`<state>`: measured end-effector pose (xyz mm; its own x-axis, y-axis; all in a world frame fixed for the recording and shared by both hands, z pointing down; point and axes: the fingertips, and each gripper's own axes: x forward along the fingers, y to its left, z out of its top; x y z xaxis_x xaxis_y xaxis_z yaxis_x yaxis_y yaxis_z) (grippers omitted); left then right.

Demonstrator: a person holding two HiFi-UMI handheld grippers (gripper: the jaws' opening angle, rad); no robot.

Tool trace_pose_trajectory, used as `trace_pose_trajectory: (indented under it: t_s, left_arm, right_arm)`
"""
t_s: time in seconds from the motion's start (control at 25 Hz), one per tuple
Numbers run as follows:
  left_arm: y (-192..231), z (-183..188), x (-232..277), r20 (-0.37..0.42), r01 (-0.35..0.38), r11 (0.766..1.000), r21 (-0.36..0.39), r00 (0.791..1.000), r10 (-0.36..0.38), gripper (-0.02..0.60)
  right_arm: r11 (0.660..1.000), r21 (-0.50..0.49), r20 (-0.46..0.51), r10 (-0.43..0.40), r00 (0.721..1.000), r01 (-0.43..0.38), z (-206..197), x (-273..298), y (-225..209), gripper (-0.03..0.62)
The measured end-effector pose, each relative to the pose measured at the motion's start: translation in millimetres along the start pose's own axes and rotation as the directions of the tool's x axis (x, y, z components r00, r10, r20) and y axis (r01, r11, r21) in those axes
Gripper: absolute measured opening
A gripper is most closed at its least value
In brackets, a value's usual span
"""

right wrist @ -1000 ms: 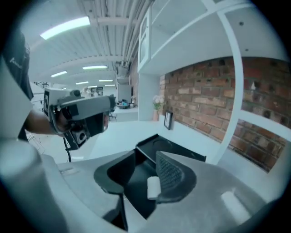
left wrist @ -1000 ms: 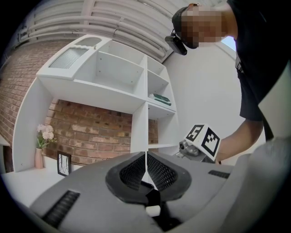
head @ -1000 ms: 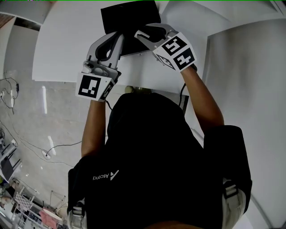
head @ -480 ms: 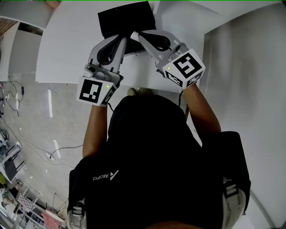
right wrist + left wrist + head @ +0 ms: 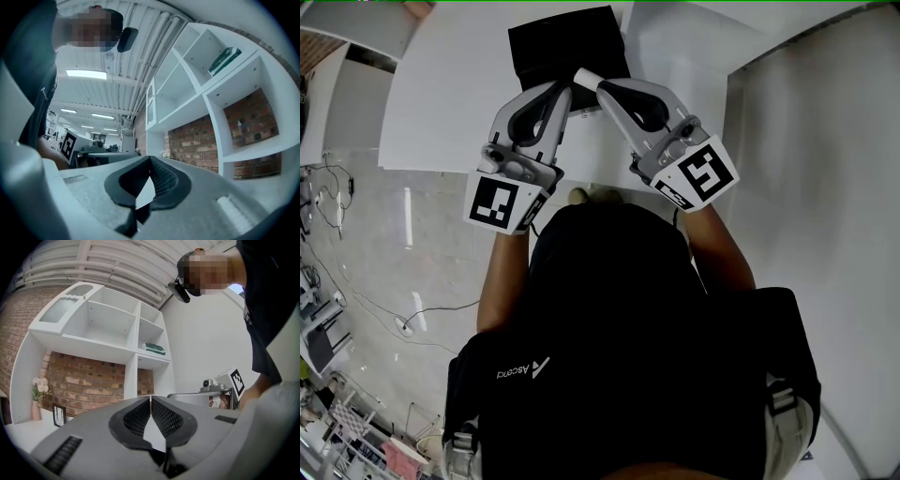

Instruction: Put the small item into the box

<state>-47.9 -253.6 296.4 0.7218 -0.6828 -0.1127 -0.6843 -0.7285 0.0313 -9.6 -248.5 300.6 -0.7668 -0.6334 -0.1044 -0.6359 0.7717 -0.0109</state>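
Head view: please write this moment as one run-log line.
left gripper: shut, empty | right gripper: shut, empty | both at near edge of flat black box on white table

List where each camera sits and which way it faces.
Head view: overhead, facing down on the person's black shirt, forearms, left hand-held gripper, right hand-held gripper and black box.
Left gripper view: rides the left one, facing along shut jaws at white shelves; shirt at right.
Right gripper view: rides the right one, facing those shelves; shirt at left.
Shared: shelves, green book.
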Motion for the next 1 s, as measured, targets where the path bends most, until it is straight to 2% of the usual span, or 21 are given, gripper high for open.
trace_pose_trajectory:
  t_s: [0.24, 1.0]
  left_arm:
    - [4, 3, -1, -0.018, -0.002, 1.0, 0.014, 1.0, 0.002, 0.008]
    - [3, 0, -2, -0.019, -0.005, 1.0, 0.014, 1.0, 0.006, 0.008]
  right_arm:
    - [1.0, -0.009, 0.023, -0.001, 1.0, 0.001, 8, 4, -2, 0.002]
    - [1.0, -0.01, 0.014, 0.007, 1.0, -0.007, 2, 1, -1, 0.002]
